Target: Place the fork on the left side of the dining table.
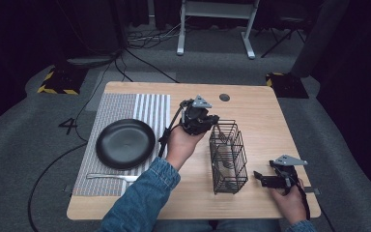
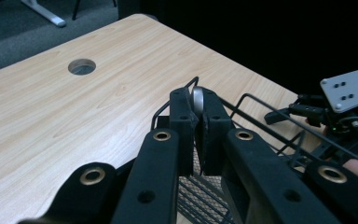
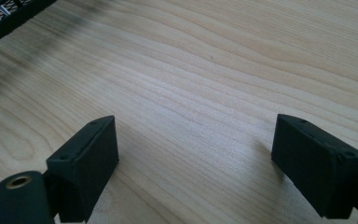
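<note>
1. In the high view, the left gripper (image 1: 211, 123) sits at the centre of the frame, over the far end of the black wire caddy (image 1: 228, 155) on the desk (image 1: 270, 121).
2. In the left gripper view, its jaws are clenched on a thin piece of metal cutlery (image 2: 197, 99), with only the rounded silver end showing between the pads at the middle of the frame. Whether it is a spoon, fork or knife I cannot tell.
3. The right gripper (image 1: 261, 177) lies at the lower right of the high view, just beside the caddy, and its jaws are released and wide apart with bare wood between them.
4. To the left of centre in the high view, a black plate (image 1: 125, 143) lies on a striped placemat (image 1: 125, 108), with a utensil (image 1: 111, 177) below it.
5. The held cutlery is probably stiff, light and smooth, so it could slip or swing in a flat pinch. Holding it on the handle near the end, as now, should suit a straight lift out of the wire compartment.
6. The caddy looks light and might tip or drag if the piece snags on a wire, so the free gripper may need to steady its rim.
</note>
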Tool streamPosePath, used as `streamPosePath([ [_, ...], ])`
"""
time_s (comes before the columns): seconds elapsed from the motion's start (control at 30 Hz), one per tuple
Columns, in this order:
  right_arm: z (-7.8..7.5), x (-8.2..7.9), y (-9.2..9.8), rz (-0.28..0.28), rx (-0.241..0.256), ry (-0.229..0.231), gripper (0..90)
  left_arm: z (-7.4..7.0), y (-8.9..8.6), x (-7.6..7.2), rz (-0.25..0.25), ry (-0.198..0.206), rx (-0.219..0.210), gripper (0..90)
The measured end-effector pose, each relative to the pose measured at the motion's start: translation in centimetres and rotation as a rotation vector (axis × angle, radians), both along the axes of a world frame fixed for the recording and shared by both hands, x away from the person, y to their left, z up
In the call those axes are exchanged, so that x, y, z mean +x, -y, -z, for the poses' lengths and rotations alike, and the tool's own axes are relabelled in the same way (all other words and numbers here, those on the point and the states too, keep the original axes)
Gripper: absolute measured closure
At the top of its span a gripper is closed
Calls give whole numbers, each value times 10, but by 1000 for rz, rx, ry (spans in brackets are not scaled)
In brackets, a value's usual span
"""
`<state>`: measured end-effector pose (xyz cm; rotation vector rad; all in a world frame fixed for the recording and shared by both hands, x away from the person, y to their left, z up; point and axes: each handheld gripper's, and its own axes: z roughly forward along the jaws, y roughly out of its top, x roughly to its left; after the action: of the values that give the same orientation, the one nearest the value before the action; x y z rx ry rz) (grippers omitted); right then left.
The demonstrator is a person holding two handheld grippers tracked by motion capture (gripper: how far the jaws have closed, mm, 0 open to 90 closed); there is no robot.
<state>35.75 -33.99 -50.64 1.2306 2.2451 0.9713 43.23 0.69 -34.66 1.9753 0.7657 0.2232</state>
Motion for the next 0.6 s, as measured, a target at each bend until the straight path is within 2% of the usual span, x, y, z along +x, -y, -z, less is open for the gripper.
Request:
streamPosePath([
  [0.23, 0, 0, 0, 0, 0, 0, 144, -17, -3, -7, 30, 5, 17, 863],
  [0.6, 0, 0, 0, -1, 1, 0, 144, -46, -10, -17, 54, 25, 5, 863],
])
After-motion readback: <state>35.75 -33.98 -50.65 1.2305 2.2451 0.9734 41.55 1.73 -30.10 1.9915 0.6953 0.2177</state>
